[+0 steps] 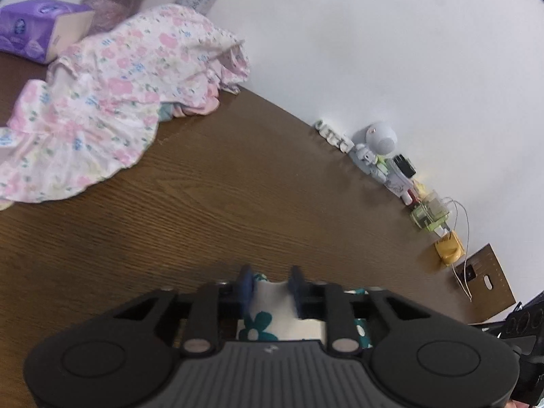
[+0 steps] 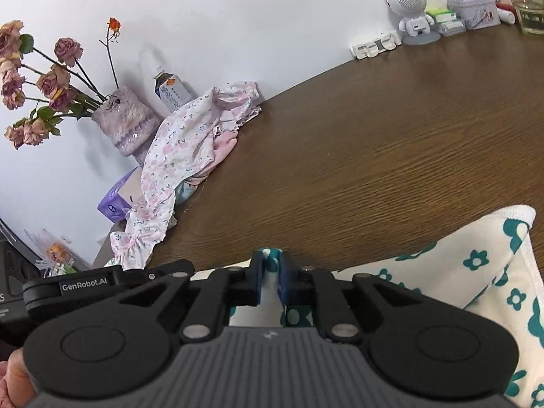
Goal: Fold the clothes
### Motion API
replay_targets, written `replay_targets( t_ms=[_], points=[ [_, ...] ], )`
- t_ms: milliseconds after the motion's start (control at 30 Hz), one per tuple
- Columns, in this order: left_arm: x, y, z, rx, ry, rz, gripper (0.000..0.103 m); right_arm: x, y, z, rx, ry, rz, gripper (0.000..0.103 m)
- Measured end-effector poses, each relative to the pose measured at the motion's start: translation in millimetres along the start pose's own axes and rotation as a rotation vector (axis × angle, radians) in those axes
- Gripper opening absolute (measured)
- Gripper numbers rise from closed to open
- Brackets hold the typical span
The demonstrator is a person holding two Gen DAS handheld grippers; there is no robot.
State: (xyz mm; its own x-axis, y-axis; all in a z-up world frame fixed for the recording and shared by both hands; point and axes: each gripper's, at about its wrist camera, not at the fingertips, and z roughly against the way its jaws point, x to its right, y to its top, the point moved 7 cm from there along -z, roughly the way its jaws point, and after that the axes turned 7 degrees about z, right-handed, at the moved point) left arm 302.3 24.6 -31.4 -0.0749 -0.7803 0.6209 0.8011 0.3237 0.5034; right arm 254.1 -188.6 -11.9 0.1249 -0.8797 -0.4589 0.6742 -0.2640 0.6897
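At the near edge of the brown table (image 2: 391, 156), both tools sit on the same white cloth w/ teal flowers (image 2: 482, 272). The right hand-held gripper (image 2: 272, 272) has its blue pads (image 2: 286, 284) drawn in narrow, w/ a raised ridge of the cloth pinched between them. The left hand-held gripper (image 1: 271, 287) stands wider: a strip of the teal-flowered cloth lies in the gap betw. its pads (image 1: 245, 289), but cannot tell if they actually clamp it. In the right wrist view the cloth spreads off to the right, flat on the table, its hemmed corner toward the table's middle. A bit of a person's hand (image 2: 12, 374) shows at the lower left corner of that view.

Mid-table is bare wood grain. Farther back, a heap of pink floral clothes (image 1: 112, 102) lies crumpled on the table near the wall, w/ a pale blue piece showing under it. Just beside the heap: a purple tissue pack (image 1: 30, 27), a fuzzy lilac vase (image 2: 124, 125) w/ dried roses (image 2: 40, 81), and a drink bottle (image 2: 171, 91) against the wall. Well apart along the wall stand a white robot-shaped speaker (image 2: 409, 10), a small tin (image 2: 474, 12) and a glass (image 2: 528, 10).
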Motion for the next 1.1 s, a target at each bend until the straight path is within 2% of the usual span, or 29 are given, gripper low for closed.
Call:
replay_targets(
  t_ms=[33,67,100,200,300,333,367,433,467,533,567,633,667,700,733,833,867,933,967,1033,1067,1100],
  points=[
    [0,-2,5,0.001,-0.002,-0.003,0.059,0,0,3,0.002,0.001,0.002,0.018],
    [0,-5,10,0.001,-0.005,-0.005,0.06,0,1,9,0.01,0.002,0.01,0.032],
    [-1,-7,15,0.002,-0.007,-0.008,0.06,-1,-1,16,0.017,0.005,0.023,0.039],
    [-2,-16,27,-0.002,-0.014,-0.01,0.059,-2,-10,35,0.027,0.016,0.049,0.038],
    [-6,-27,25,-0.024,-0.019,0.017,0.058,1,-24,38,0.004,0.029,0.0,0.033],
    [-7,-30,24,-0.029,-0.023,0.027,0.055,3,-27,37,0.002,0.035,-0.023,0.032],
    [-7,-32,23,-0.036,-0.033,0.037,0.048,5,-30,36,0.006,0.04,-0.045,0.029],
    [-8,-36,20,-0.048,-0.056,0.053,0.038,4,-33,36,0.01,0.06,-0.065,0.018],
    [-8,-37,20,-0.045,-0.054,0.053,0.038,2,-34,36,0.012,0.064,-0.062,0.016],
    [-8,-36,20,-0.041,-0.048,0.058,0.04,-3,-34,36,0.018,0.044,-0.023,0.016],
    [-8,-35,20,-0.035,-0.047,0.058,0.045,-4,-33,36,0.019,0.043,-0.013,0.016],
    [-7,-32,21,-0.021,-0.044,0.051,0.047,3,-28,39,0.037,0.047,-0.048,0.021],
    [-6,-30,20,-0.016,-0.042,0.045,0.046,6,-26,40,0.046,0.049,-0.067,0.028],
    [-5,-29,19,-0.01,-0.04,0.038,0.046,12,-23,40,0.055,0.043,-0.096,0.03],
    [-5,-29,18,-0.009,-0.04,0.036,0.045,17,-20,39,0.056,0.039,-0.114,0.03],
    [-6,-30,14,-0.005,-0.04,0.028,0.032,20,-18,33,0.036,0.059,-0.122,0.03],
    [-7,-30,14,-0.003,-0.041,0.028,0.031,17,-20,30,0.028,0.068,-0.113,0.03],
    [-9,-30,15,-0.002,-0.041,0.04,0.031,13,-23,25,0.01,0.076,-0.097,0.016],
    [-9,-30,18,-0.002,-0.035,0.045,0.035,12,-25,22,0.0,0.075,-0.091,0.012],
    [-9,-31,24,0.004,-0.021,0.039,0.047,10,-24,24,0.006,0.063,-0.08,0.013],
    [-8,-32,29,0.013,-0.017,0.025,0.05,8,-24,29,0.011,0.056,-0.071,0.017],
    [-7,-35,33,0.019,-0.013,0.009,0.05,5,-25,35,0.019,0.042,-0.056,0.026]
  ],
)
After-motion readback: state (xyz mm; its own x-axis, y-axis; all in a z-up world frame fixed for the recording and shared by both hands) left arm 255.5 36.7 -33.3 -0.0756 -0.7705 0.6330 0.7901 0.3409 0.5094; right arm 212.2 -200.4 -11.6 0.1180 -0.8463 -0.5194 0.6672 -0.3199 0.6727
